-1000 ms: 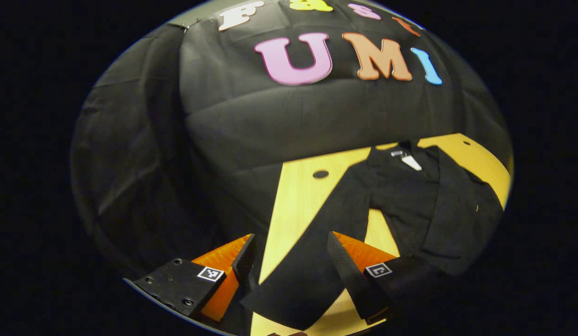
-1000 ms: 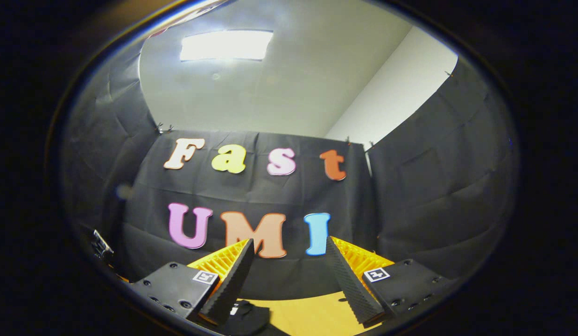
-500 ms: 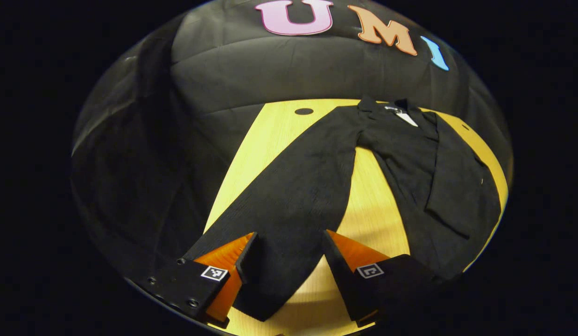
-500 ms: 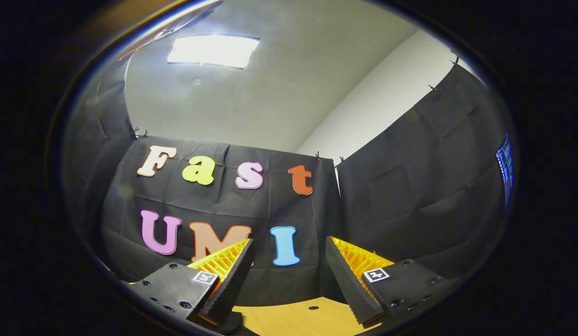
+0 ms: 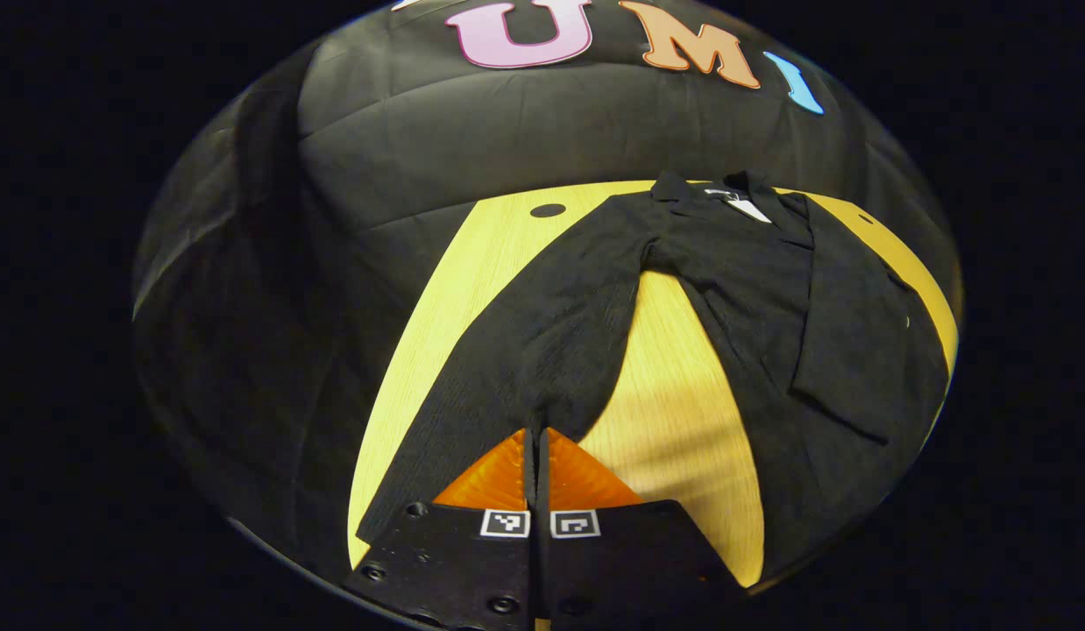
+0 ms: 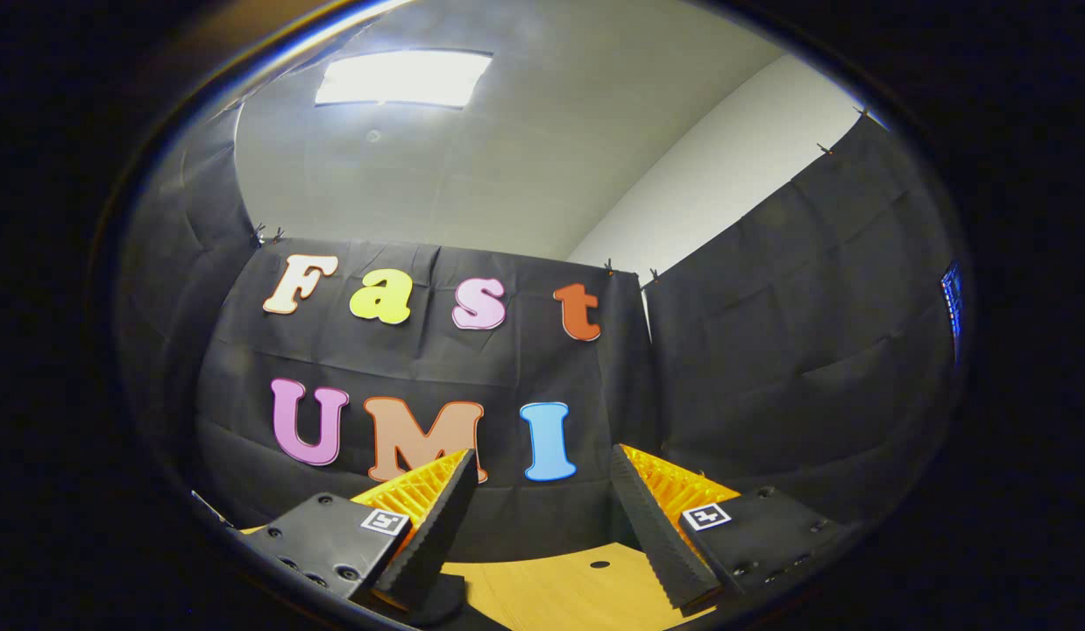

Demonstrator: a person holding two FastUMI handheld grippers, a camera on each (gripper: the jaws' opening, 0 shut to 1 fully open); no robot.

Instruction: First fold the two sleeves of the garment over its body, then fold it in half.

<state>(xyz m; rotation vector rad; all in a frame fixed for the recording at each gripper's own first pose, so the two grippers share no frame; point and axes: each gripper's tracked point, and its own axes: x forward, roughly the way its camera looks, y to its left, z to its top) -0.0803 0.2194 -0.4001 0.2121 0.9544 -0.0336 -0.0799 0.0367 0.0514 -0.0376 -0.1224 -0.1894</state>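
Fingers of my left gripper point(image 5: 535, 431) have just closed on the cuff of the long sleeve point(image 5: 542, 342), which lay between them open a moment ago. My right gripper point(image 6: 542, 491) hangs open, aimed high. Black garment point(image 5: 770, 298) lies flat on the wooden table point(image 5: 674, 412); I judge the sleeve fold can start.

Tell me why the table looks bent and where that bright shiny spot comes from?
In the left gripper view, the fisheye lens curves the wooden table into a rounded wedge, and the black garment is dark, so its folds are hard to see. In the right gripper view, a ceiling light glares white near the top.
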